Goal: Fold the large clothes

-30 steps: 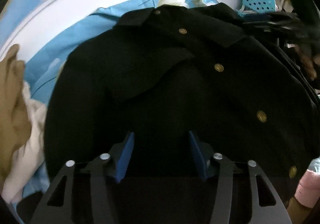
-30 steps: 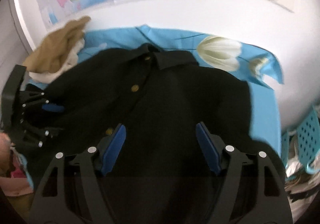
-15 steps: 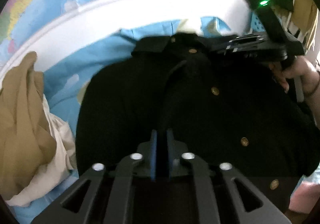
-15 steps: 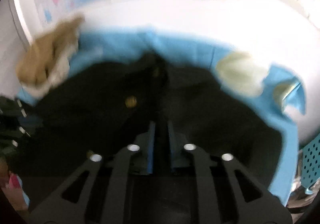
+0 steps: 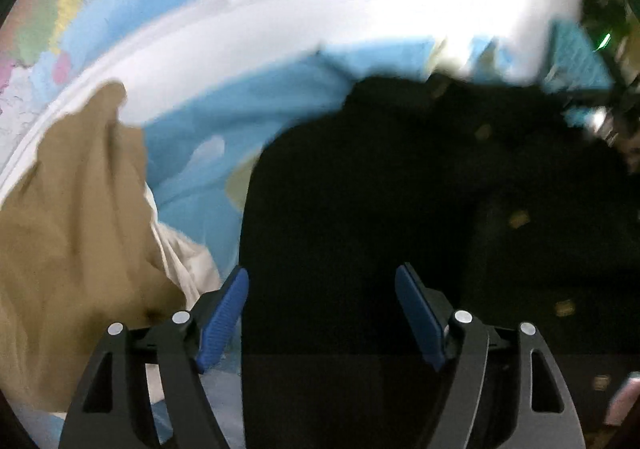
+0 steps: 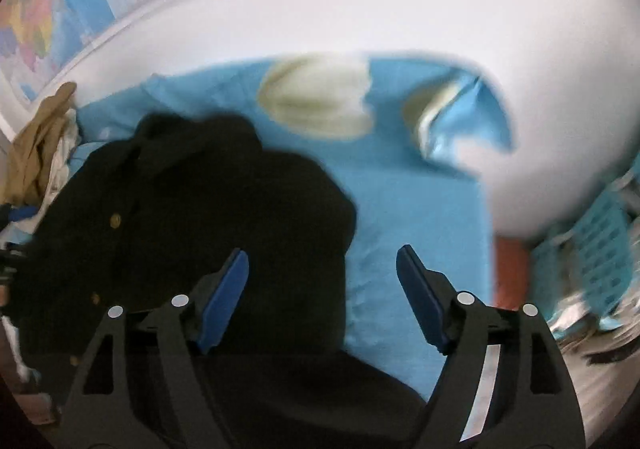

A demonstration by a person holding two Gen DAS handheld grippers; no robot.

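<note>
I was partway through folding the black button-front coat with brass-coloured buttons (image 5: pixel 420 209), which lay spread, collar away from me, on the light blue sheet printed with pale tulips (image 6: pixel 400 189) that covered the white worktop (image 6: pixel 360 9). Both views were smeared by movement, so fine creases in the cloth were hard to read.

My left tongs (image 5: pixel 322 313) had just been opening and stood well apart, the blue pads bare, with nothing pressed between them. They hung above the coat's left edge, one pad over the sheet and the other over the black cloth. Just beside that edge sat the crumpled tan garment (image 5: pixel 72 229) with a cream-white piece of cloth (image 5: pixel 184 257) under it.

My right tongs (image 6: pixel 322 297) had likewise just been opening and were parted about halfway, holding nothing. They hung over the coat's right border, where the black cloth gave way to blue sheet. A turquoise perforated plastic basket (image 6: pixel 592 249) stood off the worktop's right end.

I judged that I was between grips: each side of the coat looked drawn in toward the middle, and neither tongs had hold of it. The next move, as I saw it, called for lowering both tongs onto the coat's edges or hem, pinching through the thick cloth at matching points, and carrying the lower part up toward the collar in one even lift. I would have to keep the left tongs clear of the tan garment so as not to snag it
</note>
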